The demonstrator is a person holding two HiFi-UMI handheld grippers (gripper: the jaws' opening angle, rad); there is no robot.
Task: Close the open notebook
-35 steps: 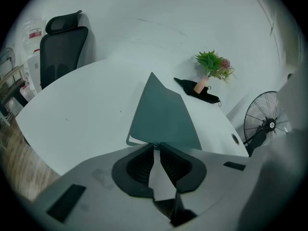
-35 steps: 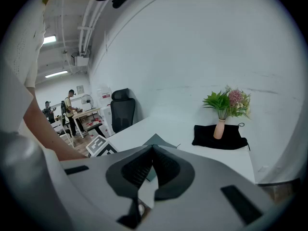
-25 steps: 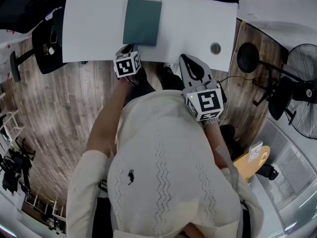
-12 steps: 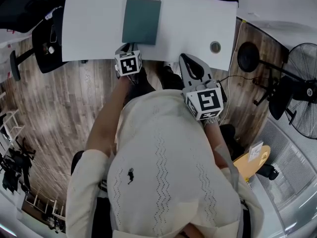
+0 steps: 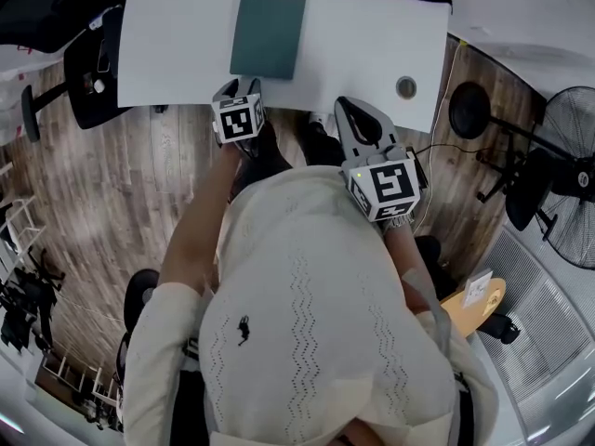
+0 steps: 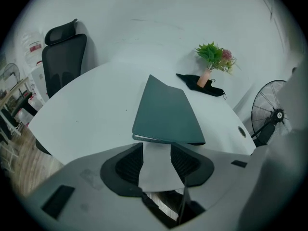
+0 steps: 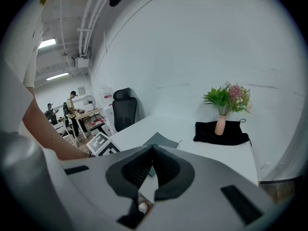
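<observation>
Head cam: on my head, aimed steeply down over my own torso. The table (image 5: 363, 45) sits at the top of frame, farthest off of the three views.

Left gripper (image 6: 156, 148) cam: rides the tool, tilted down along its jaws, which have just been opening with nothing between them. The notebook (image 6: 166, 112) is close ahead.

Right gripper (image 7: 153, 148) cam: looks flatter across the table toward the wall, so the notebook sits farther off.

Overlap: all three see the notebook and table. Both gripper views share the plant (image 6: 214, 57), black cloth (image 6: 202, 84) and chair (image 6: 62, 57).

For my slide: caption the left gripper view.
Left gripper, jaws just opened and empty, facing the closed notebook on the table.
</observation>
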